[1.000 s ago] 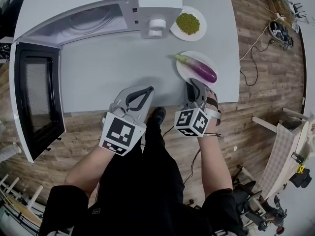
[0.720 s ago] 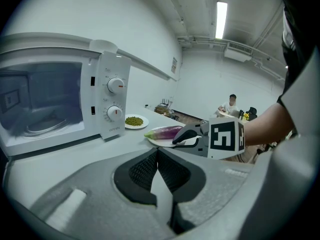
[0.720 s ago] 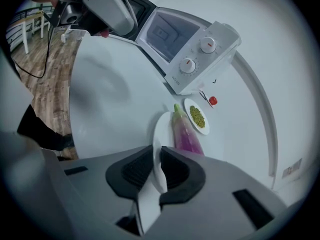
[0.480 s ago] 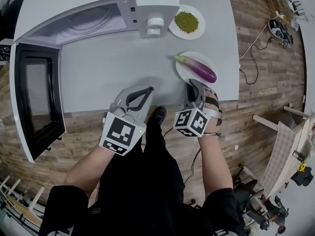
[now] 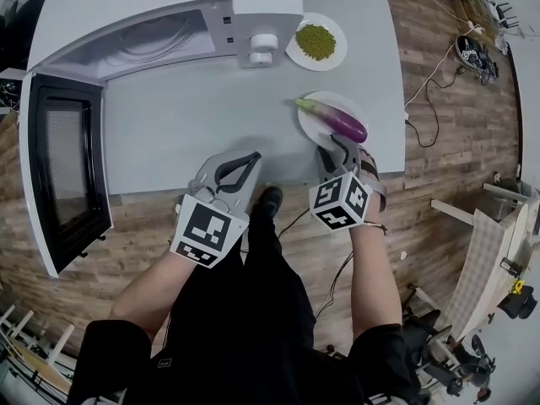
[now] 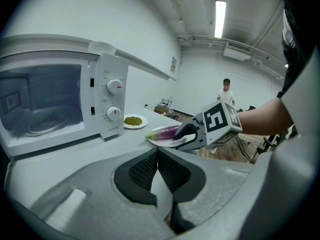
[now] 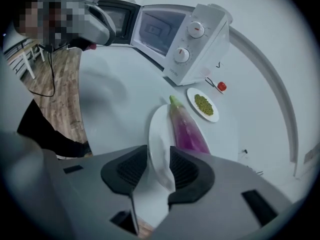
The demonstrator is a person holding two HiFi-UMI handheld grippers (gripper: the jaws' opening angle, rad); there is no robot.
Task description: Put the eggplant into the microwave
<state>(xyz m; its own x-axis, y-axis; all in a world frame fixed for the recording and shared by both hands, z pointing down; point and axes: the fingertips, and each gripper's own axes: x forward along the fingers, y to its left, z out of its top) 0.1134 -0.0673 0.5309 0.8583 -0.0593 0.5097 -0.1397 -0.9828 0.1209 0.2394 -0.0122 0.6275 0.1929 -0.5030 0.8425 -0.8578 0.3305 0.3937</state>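
Right gripper [image 5: 334,148] has just been spreading its jaws, and they now stand wide astride the plate [image 5: 309,126] rim without pressing. The eggplant [image 5: 335,119] lies untouched on that plate on the desk [image 5: 202,116]. My left gripper [image 5: 245,160] is closed and empty. The microwave [image 5: 169,19] is already open, so grasp and transfer remain.

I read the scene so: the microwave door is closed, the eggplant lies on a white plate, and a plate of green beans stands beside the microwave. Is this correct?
Not quite: the microwave door is open, swung wide, as the head view shows. The rest holds: the eggplant lies on its white plate, and the plate of green beans stands beside the microwave.
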